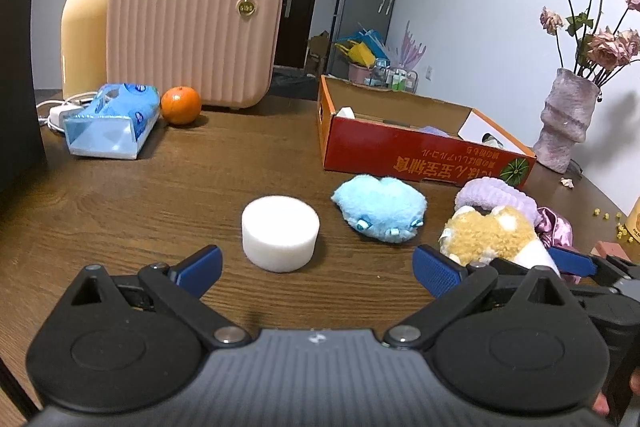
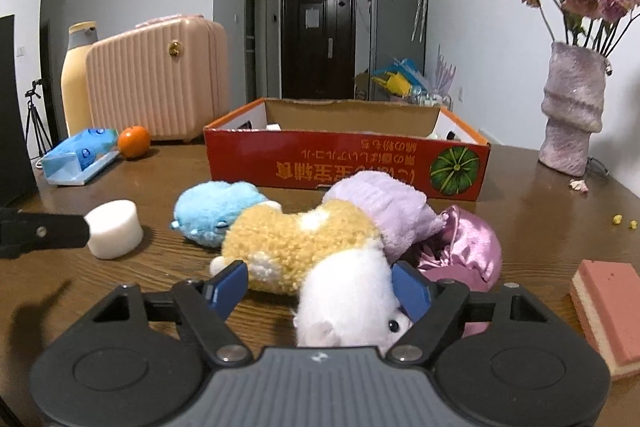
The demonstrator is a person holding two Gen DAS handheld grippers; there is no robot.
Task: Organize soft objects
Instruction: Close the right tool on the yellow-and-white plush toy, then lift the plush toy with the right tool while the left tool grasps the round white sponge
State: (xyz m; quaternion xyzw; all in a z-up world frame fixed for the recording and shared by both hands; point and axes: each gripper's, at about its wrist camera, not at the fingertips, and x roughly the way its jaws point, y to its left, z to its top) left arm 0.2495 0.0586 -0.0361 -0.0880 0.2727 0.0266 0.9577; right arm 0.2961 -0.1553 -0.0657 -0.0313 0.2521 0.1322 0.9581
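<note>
The left claw [image 1: 318, 269] hangs low over the near edge of the wooden counter [image 1: 248, 163] with its blue-padded fingers [image 1: 200, 269] spread wide apart and nothing between them. Just ahead of it stands a white foam cylinder [image 1: 280, 233], and to that cylinder's right lies a blue plush toy [image 1: 380, 207], apart from both fingers.

The right claw [image 2: 320, 287] has its fingers [image 2: 228, 287] set on either side of a tan and white plush toy [image 2: 320, 251]. The toy's white end fills the gap and the pads press against its fur, so the claw looks clamped on it, with the toy's tan half lying on the counter ahead. Touching that toy from behind is a purple fuzzy band [image 2: 384, 207], and beside it on the right sits a shiny pink satin piece [image 2: 468, 247]. A pink sponge [image 2: 604, 311] lies near the counter's right edge.

Behind the soft things, toward the middle of the counter, stands an open red cardboard box [image 2: 344, 159]. Toward the far left corner are a tissue pack [image 1: 112, 123], an orange [image 1: 181, 105], a pink case [image 1: 192, 35] and a yellow flask [image 1: 84, 27]. A vase [image 1: 566, 121] of dried roses stands at the far right edge.
</note>
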